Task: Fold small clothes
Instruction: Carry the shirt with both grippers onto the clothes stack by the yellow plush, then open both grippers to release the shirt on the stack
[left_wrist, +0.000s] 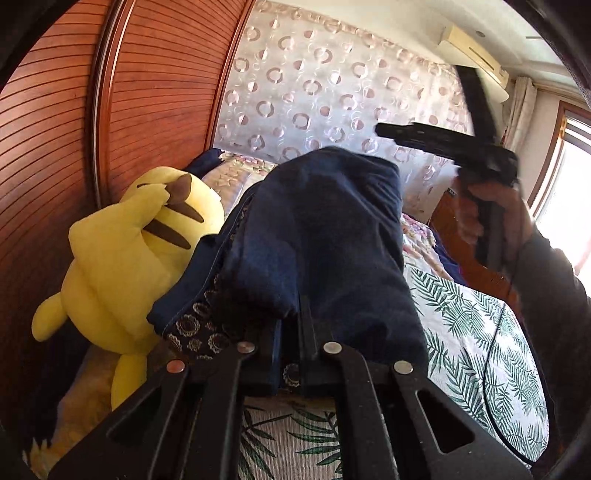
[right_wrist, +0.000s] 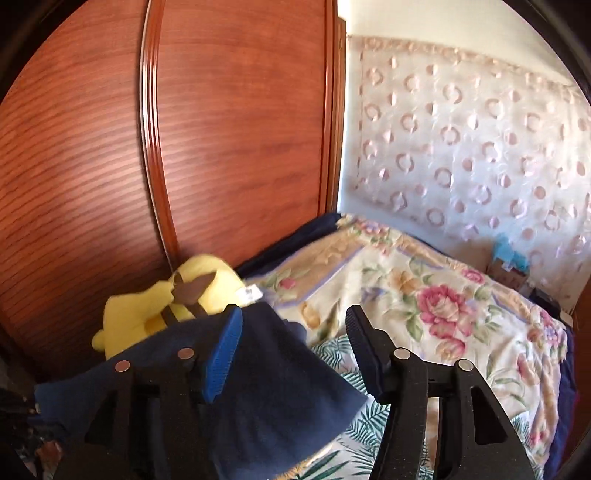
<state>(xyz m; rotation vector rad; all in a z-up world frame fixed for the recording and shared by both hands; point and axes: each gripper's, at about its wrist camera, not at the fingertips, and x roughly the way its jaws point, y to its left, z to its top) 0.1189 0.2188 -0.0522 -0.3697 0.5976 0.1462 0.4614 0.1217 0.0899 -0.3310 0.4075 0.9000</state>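
Note:
My left gripper (left_wrist: 291, 332) is shut on a dark navy garment (left_wrist: 317, 229) with a patterned trim and holds it up above the bed. The cloth drapes over the fingers and hides their tips. My right gripper (right_wrist: 293, 347) is open and empty, with a blue pad (right_wrist: 223, 354) on its left finger. The same navy garment (right_wrist: 280, 398) hangs low between and behind its fingers. In the left wrist view the right gripper (left_wrist: 443, 144) is raised at the upper right, held by a hand, apart from the garment.
A yellow plush toy (left_wrist: 125, 254) lies at the left against a red-brown wardrobe (left_wrist: 74, 129). The bed has a leaf-print sheet (left_wrist: 472, 332) and a floral quilt (right_wrist: 424, 295). A patterned curtain (right_wrist: 480, 147) hangs behind. A window (left_wrist: 569, 192) is at the right.

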